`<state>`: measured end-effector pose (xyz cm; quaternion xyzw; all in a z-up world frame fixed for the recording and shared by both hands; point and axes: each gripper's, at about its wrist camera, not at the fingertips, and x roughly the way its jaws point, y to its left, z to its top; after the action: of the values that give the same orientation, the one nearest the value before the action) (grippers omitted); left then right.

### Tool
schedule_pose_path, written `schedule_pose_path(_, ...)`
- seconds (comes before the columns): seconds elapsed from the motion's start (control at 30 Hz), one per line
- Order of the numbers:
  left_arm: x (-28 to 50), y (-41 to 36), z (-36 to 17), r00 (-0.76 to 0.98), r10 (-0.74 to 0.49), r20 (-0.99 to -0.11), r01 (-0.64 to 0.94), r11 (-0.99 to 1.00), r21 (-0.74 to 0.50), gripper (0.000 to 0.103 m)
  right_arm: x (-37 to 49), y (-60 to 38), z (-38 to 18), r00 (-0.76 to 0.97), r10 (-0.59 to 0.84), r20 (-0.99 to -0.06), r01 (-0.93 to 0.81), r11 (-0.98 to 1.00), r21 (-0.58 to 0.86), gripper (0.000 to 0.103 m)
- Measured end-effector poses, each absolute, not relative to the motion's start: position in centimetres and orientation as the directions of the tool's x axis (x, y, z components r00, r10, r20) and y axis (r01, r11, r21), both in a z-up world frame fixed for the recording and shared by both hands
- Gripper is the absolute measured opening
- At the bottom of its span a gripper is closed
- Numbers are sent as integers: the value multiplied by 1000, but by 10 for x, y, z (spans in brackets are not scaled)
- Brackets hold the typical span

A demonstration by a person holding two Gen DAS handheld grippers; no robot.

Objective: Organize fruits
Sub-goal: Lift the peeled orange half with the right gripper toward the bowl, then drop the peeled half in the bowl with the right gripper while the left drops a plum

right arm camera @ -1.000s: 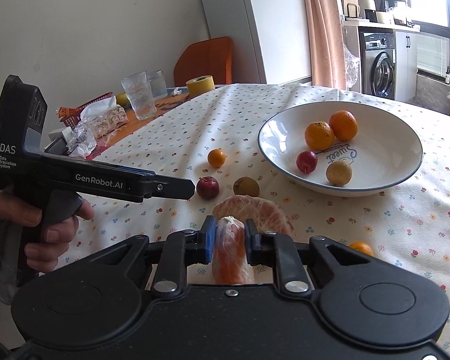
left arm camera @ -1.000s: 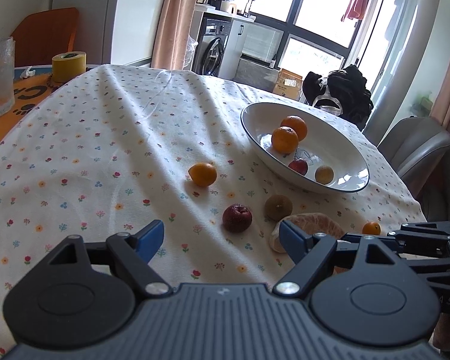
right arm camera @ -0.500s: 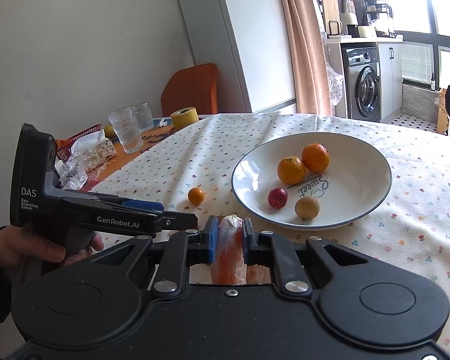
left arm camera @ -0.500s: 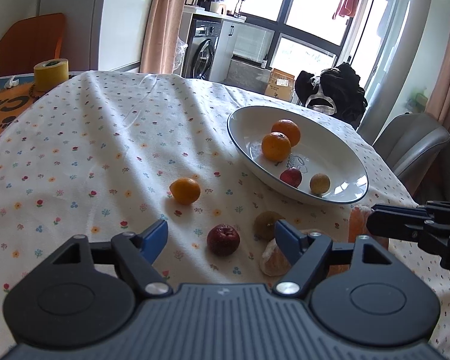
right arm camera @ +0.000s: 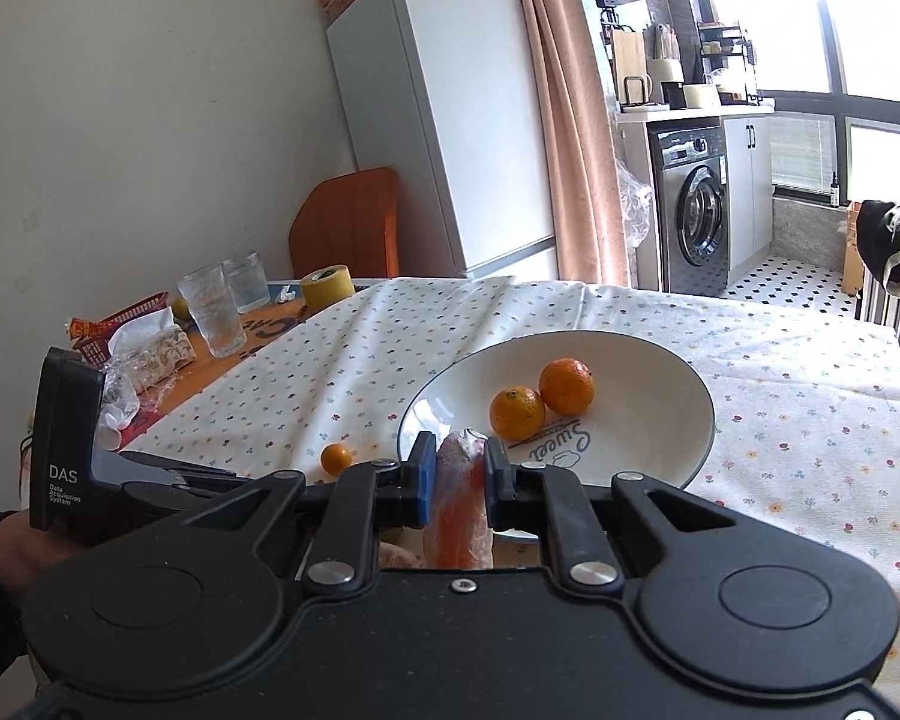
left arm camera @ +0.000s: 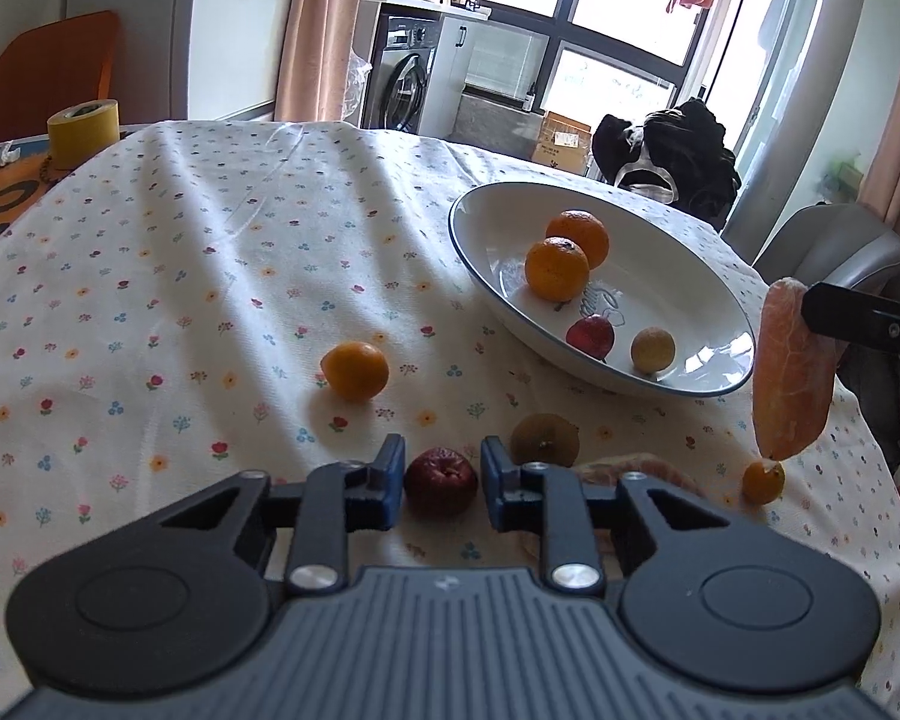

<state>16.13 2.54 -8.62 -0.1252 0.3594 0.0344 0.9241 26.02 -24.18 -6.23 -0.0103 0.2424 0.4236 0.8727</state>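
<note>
right gripper point(right arm camera: 456, 483) jaws clamping peeled segment point(right arm camera: 459, 510), carrying over bowl point(right arm camera: 705, 414) | left gripper point(left arm camera: 441, 483) jaws straddling red fruit point(left arm camera: 441, 482), not gripping | advice: be lowering before releasing

The bowl point(left arm camera: 678, 276) sits on the table point(left arm camera: 180, 276) at the middle right of the frame, with four fruits in it. Left of it lies one small fruit point(left arm camera: 354, 370). The tape roll point(left arm camera: 83, 125) stands far back at the upper left.

My shiny white round ceramic plate point(left arm camera: 678, 276) sits on soft flowery cotton tablecloth point(left arm camera: 210, 276); my black plastic gripper point(left arm camera: 441, 483) looks matt.
</note>
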Motion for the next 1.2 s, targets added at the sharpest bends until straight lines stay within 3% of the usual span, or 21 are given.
schedule_pose_path(0.67, 190, 16, -44, 790, -67, -610, -84, 973, -215, 23, 312, -244, -59, 578, 701, -418, -691, 693, 206, 14)
schedule_pose_path(1.1, 214, 8, -39, 796, -87, -598, -49, 977, -207, 23, 319, -262, -72, 620, 662, -421, -616, 743, 261, 45)
schedule_pose_path(1.2, 219, 5, -38, 797, -95, -597, -35, 979, -202, 23, 315, -269, -73, 626, 657, -419, -608, 748, 265, 47)
